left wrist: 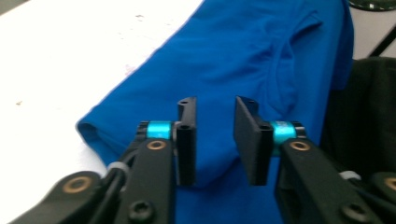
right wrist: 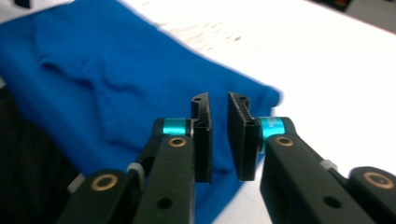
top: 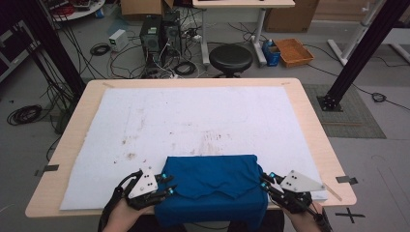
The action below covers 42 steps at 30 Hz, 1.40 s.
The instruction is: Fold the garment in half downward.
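A blue folded garment point(top: 212, 179) lies at the near edge of the white mat point(top: 193, 116), its lower part hanging over the table front. My left gripper point(top: 170, 186) sits at the garment's left edge, open. In the left gripper view its jaws point(left wrist: 215, 105) stand well apart just above the blue cloth point(left wrist: 243, 51), holding nothing. My right gripper point(top: 265, 182) is at the garment's right edge. In the right gripper view it point(right wrist: 218, 100) is open by a narrow gap over the garment's corner point(right wrist: 93, 60), with no cloth between the pads.
The wooden table point(top: 314, 125) carries the stained white mat. Beyond the far edge stand a black stool point(top: 230, 58), computer cases, cables and an orange tray point(top: 293, 51). Black frame posts point(top: 360, 53) rise at both sides.
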### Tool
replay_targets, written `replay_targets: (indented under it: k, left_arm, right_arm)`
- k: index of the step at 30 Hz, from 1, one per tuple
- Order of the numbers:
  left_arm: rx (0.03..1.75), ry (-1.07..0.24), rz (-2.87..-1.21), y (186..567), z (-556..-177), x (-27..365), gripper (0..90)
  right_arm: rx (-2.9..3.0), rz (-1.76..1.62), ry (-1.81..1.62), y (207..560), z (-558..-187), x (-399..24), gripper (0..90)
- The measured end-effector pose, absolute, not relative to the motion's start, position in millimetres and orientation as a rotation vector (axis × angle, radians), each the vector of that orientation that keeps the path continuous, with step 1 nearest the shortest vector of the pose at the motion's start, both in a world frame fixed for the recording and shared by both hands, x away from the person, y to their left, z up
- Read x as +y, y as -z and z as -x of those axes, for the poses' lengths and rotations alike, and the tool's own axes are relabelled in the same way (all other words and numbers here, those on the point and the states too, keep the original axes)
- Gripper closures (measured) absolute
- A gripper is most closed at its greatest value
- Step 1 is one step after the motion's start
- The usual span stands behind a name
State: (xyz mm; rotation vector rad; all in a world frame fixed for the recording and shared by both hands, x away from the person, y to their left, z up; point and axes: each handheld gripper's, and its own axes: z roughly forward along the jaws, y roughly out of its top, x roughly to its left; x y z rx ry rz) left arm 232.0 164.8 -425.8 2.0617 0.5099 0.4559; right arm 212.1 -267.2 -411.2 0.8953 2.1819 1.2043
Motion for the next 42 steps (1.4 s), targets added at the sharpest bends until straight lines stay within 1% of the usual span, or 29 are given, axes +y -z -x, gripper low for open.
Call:
replay_targets:
  k: [1, 2, 3, 5, 7, 9, 11, 13, 16, 18, 19, 21, 22, 23, 24, 25, 27, 28, 29, 30, 32, 34, 36, 38, 39, 41, 42]
  left_arm:
    - [0.533, -0.463, -2.042, 424.0, -235.2, 165.9, 64.1]
    - [0.560, -0.471, -2.027, 422.1, -239.0, 167.3, 62.0]
    - [0.582, -0.478, -2.006, 420.5, -243.3, 168.6, 61.9]
    - [0.652, -0.489, -1.968, 418.3, -255.7, 170.9, 58.6]
    - [0.722, -0.491, -1.929, 418.5, -265.9, 171.5, 55.0]
    - [0.797, -0.498, -1.921, 421.2, -279.5, 170.8, 53.6]
    - [0.855, -0.499, -1.919, 425.0, -290.0, 169.6, 49.8]
    - [0.886, -0.502, -1.933, 429.6, -297.8, 168.0, 49.8]
    - [0.947, -0.464, -1.950, 439.3, -309.5, 166.9, 49.8]
    - [0.971, -0.447, -1.955, 444.4, -313.9, 167.2, 49.8]
    - [0.988, -0.425, -1.951, 447.7, -316.1, 167.5, 49.8]
    - [1.002, -0.406, -1.958, 450.0, -317.8, 167.4, 50.5]
    - [0.993, -0.405, -1.960, 449.5, -317.0, 167.3, 53.0]
    - [0.984, -0.410, -1.965, 449.0, -316.0, 167.0, 57.2]
    - [0.984, -0.408, -1.971, 449.1, -315.5, 166.5, 59.2]
    - [0.988, -0.405, -1.983, 449.3, -315.1, 166.5, 61.4]
    - [1.007, -0.396, -1.971, 449.4, -314.5, 167.0, 62.5]
    - [1.009, -0.392, -1.968, 448.9, -313.9, 167.9, 62.5]
    - [1.010, -0.393, -1.962, 448.3, -313.6, 168.4, 61.4]
    - [1.014, -0.399, -1.959, 447.8, -313.3, 169.1, 58.7]
    - [1.045, -0.391, -1.940, 447.1, -313.6, 170.4, 54.2]
    - [1.065, -0.380, -1.934, 447.3, -314.1, 170.9, 52.1]
    - [1.072, -0.365, -1.944, 448.5, -314.4, 169.5, 52.1]
    - [1.066, -0.346, -1.964, 449.5, -313.9, 167.8, 53.4]
    - [1.061, -0.333, -1.974, 450.1, -313.3, 166.2, 56.1]
    - [1.052, -0.319, -1.979, 451.1, -312.8, 163.7, 63.7]
    - [1.044, -0.308, -1.980, 451.4, -312.4, 162.7, 67.5]
  right_arm:
    - [2.163, -0.919, -1.206, 409.6, -215.6, -268.8, 74.5]
    - [2.142, -0.943, -1.210, 407.8, -219.9, -270.2, 74.1]
    - [2.126, -0.963, -1.213, 406.0, -224.4, -270.7, 71.7]
    - [2.083, -1.023, -1.213, 402.9, -236.8, -269.5, 63.1]
    - [2.055, -1.073, -1.228, 402.0, -248.7, -267.9, 60.6]
    - [2.017, -1.134, -1.230, 403.9, -264.1, -263.9, 59.7]
    - [2.013, -1.183, -1.236, 407.6, -276.1, -260.2, 58.0]
    - [2.029, -1.244, -1.231, 413.1, -287.7, -255.4, 58.0]
    - [2.078, -1.294, -1.188, 422.5, -301.2, -249.6, 57.2]
    - [2.104, -1.336, -1.159, 429.0, -308.0, -247.7, 57.3]
    - [2.113, -1.355, -1.151, 431.0, -309.5, -247.1, 59.2]
    - [2.150, -1.365, -1.130, 435.8, -312.3, -246.5, 68.7]
    - [2.166, -1.355, -1.114, 437.6, -312.4, -246.3, 75.1]
    - [2.171, -1.344, -1.109, 438.6, -311.7, -246.4, 76.7]
    - [2.170, -1.334, -1.102, 439.1, -310.5, -246.6, 78.8]
    - [2.168, -1.333, -1.097, 439.1, -309.7, -247.2, 78.9]
    - [2.163, -1.325, -1.095, 438.8, -308.6, -248.8, 78.4]
    - [2.159, -1.327, -1.091, 438.4, -307.4, -249.6, 75.6]
    - [2.140, -1.331, -1.095, 437.9, -305.8, -250.6, 70.9]
    - [2.128, -1.343, -1.100, 436.9, -304.5, -251.8, 68.4]
    - [2.101, -1.364, -1.112, 435.1, -303.6, -253.5, 60.4]
    - [2.098, -1.382, -1.120, 434.9, -304.6, -252.8, 58.0]
    - [2.120, -1.387, -1.106, 437.7, -306.6, -248.6, 58.0]
    - [2.150, -1.401, -1.087, 441.3, -307.5, -245.1, 60.3]
    - [2.164, -1.405, -1.072, 443.3, -307.5, -243.7, 60.7]
    - [2.192, -1.414, -1.069, 446.2, -307.5, -243.2, 67.3]
    - [2.197, -1.415, -1.072, 446.9, -307.0, -243.3, 71.9]
